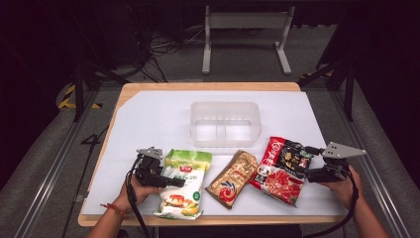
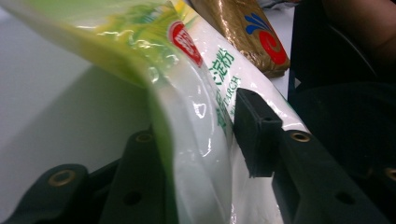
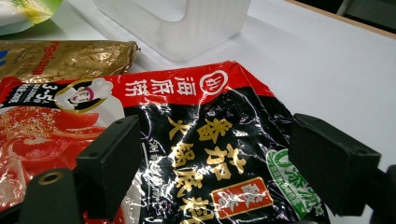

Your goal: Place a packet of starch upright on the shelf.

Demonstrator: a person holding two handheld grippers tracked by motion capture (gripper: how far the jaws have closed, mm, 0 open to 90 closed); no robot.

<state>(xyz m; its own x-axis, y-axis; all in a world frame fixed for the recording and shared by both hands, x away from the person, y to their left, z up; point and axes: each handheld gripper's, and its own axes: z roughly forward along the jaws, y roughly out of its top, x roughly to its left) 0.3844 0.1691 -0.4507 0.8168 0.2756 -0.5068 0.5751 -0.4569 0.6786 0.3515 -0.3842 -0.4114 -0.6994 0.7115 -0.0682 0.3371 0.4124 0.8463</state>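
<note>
Left gripper [image 1: 171, 181]: jaws closed on the left edge of the glossy green-and-white plastic starch bag [image 1: 182, 183], near left on the white sheet
Right gripper [image 1: 303, 168]: jaws wide apart over the red-and-black foil soup-base packet [image 1: 280, 171], near right; holding nothing
Between them: a gold foil packet [image 1: 233, 178]
Bin: clear plastic two-compartment tub [image 1: 226, 124], far centre, empty
Lifting well: the slippery film may slide, so probably bite deeper before raising it toward the tub

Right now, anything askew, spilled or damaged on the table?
No spill or damage. The green-and-white starch bag is bent up at its edge between the left gripper's jaws. The gold packet and red-and-black soup-base packet lie flat and angled.
</note>
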